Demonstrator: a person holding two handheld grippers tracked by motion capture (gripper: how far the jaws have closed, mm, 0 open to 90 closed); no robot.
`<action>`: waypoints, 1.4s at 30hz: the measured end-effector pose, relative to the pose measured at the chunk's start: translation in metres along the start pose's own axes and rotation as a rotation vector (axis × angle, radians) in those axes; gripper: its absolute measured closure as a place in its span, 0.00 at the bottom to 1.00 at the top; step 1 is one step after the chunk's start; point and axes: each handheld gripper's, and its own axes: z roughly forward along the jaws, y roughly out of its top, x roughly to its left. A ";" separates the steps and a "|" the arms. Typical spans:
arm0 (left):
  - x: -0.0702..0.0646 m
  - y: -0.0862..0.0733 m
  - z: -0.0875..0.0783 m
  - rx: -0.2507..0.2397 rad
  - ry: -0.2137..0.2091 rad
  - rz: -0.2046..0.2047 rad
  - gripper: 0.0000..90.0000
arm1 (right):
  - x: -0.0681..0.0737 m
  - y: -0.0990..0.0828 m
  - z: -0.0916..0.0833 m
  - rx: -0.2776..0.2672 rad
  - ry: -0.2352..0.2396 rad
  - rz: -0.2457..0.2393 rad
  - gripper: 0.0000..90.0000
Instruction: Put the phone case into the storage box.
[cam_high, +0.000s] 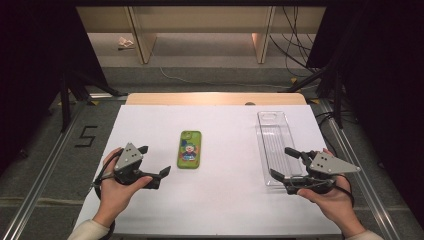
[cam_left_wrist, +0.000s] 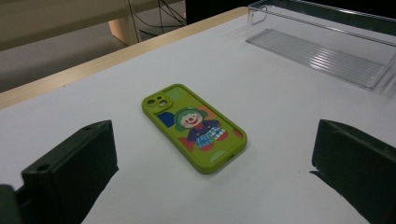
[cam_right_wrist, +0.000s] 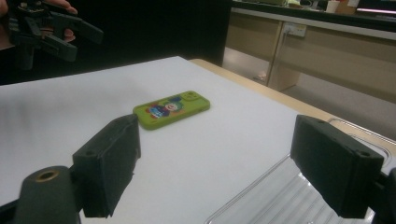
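Phone (cam_high: 190, 149), in a green case printed with a cartoon clown, is seen lying flat and face down on the white sheet (cam_high: 220, 200) that covers the desk (cam_high: 215, 98), between the two tongs and a little farther from the person than either.

Nearest the person, the left tongs (cam_high: 153, 161) are held in the left hand (cam_high: 116, 187) at the left of the sheet. Their jaws are spread wide with nothing between the pads, and they are pointed toward the phone, near it but apart from it. In the left gripper view the phone (cam_left_wrist: 194, 127) is framed between the two black jaws, its camera end turned away, untouched.

The right tongs (cam_high: 283, 162) are held in the right hand (cam_high: 332, 197) at the right of the sheet, also spread, with nothing pinched. Their jaws are placed over the near end of a clear plastic tray (cam_high: 274, 145); whether a pad touches its rim cannot be told. In the right gripper view the tray's ribbed floor (cam_right_wrist: 275, 200) is seen below the jaws, the phone (cam_right_wrist: 171, 109) beyond them, and the left tongs (cam_right_wrist: 81, 39) at the top left.

The tray is laid lengthwise, running away from the person, well apart from the phone. Beyond the sheet, a bare wooden strip of the desk is seen, then grey floor (cam_high: 210, 62) with cables (cam_high: 295, 40) and pale furniture legs (cam_high: 142, 35).
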 end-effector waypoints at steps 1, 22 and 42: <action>0.000 0.000 0.001 0.000 -0.001 0.002 0.00 | 0.000 0.000 0.000 -0.001 0.000 0.000 0.19; -0.004 0.009 0.022 0.021 -0.037 0.027 0.04 | 0.000 0.000 0.003 0.002 -0.001 0.005 0.19; -0.007 0.026 0.066 0.080 -0.026 0.100 0.69 | -0.001 -0.002 0.004 0.005 -0.014 0.002 0.19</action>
